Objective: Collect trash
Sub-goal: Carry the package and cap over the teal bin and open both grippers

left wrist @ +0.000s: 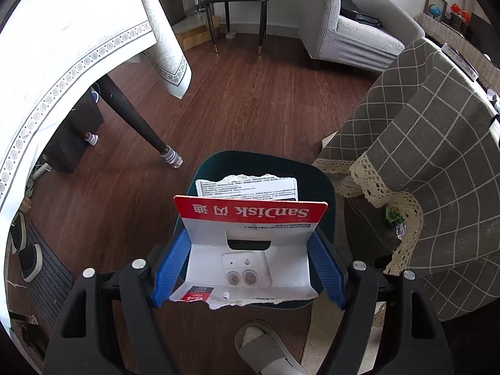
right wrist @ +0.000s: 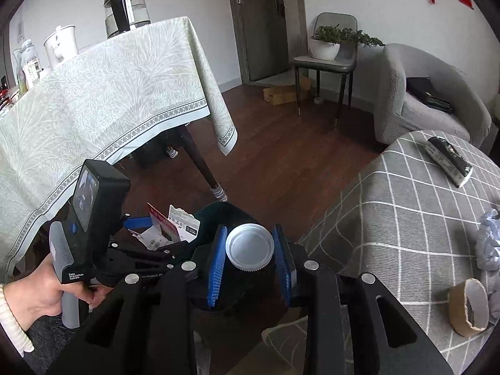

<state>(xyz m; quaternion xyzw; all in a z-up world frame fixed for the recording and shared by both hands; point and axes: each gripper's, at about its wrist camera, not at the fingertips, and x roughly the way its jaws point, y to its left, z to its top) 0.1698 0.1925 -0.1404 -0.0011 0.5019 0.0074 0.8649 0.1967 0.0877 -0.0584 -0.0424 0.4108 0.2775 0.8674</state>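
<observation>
My left gripper [left wrist: 250, 243] is shut on a torn red-and-white SanDisk card package [left wrist: 250, 259], held over a dark green trash bin [left wrist: 325, 193] on the floor. A printed paper sheet [left wrist: 247, 189] lies inside the bin. My right gripper [right wrist: 250, 243] is shut on a white plastic lid [right wrist: 250, 247], also above the bin [right wrist: 218, 215]. The left gripper with the package [right wrist: 162, 228] shows left of it in the right wrist view. On the grey checked table lie a cardboard roll [right wrist: 468, 307], crumpled paper [right wrist: 489, 243] and a black-and-white wrapper [right wrist: 450, 161].
A dining table with a pale patterned cloth [right wrist: 109, 93] stands to the left, its dark leg [left wrist: 134, 115] close to the bin. The low grey checked table [left wrist: 422, 156] is on the right. A grey sofa [left wrist: 353, 31] and a chair with a plant [right wrist: 325, 59] stand behind. My slippered foot [left wrist: 265, 350] is below.
</observation>
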